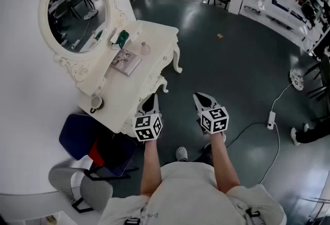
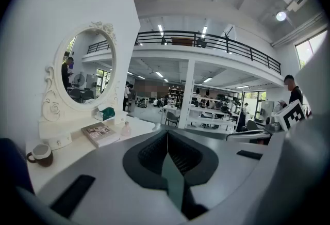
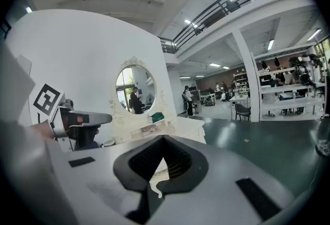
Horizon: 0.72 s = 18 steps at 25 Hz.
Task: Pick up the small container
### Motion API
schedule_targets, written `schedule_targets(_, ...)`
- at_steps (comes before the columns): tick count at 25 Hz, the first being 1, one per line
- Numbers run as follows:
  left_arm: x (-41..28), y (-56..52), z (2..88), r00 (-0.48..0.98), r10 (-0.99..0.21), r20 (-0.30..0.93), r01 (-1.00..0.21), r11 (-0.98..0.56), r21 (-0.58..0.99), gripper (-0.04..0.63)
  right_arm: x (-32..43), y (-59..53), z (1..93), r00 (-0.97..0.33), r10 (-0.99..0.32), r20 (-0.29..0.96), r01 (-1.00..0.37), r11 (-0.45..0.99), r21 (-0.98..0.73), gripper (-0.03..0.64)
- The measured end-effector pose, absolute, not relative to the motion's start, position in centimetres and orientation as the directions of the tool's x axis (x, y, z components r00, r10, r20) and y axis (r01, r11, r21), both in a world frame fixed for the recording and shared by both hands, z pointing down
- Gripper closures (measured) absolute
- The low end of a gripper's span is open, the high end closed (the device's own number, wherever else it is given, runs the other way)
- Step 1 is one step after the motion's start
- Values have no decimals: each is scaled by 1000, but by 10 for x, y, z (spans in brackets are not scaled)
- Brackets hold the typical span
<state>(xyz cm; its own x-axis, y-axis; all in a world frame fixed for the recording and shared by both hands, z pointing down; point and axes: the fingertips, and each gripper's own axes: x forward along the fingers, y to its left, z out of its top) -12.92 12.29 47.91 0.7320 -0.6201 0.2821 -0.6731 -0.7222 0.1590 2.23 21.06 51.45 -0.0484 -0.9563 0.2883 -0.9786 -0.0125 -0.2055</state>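
Note:
The small container (image 1: 145, 48) is a pale pink bottle standing on the white dressing table (image 1: 160, 30), beside a book (image 1: 125, 61); in the left gripper view the container (image 2: 126, 128) shows left of the jaws. My left gripper (image 1: 150, 98) hangs over the table's near corner, short of the bottle, jaws shut and empty (image 2: 167, 133). My right gripper (image 1: 202, 97) is held over the dark floor to the right of the table, its jaws also together with nothing in them (image 3: 163, 138). Both point slightly downward.
An oval mirror (image 1: 77, 12) backs the table. A green object (image 1: 122, 39) and a mug (image 1: 97, 102) also stand on it. A blue seat (image 1: 77, 135) and a grey chair (image 1: 77, 188) are at the left. A cable with a power strip (image 1: 270, 118) lies on the floor at right.

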Motion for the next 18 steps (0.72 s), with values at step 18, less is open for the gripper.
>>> schedule_targets(18,-131,107,466,752,-618,228,-656,-735,173,566,28,202,491,-39,-970,239,-983,-6,-183,600)
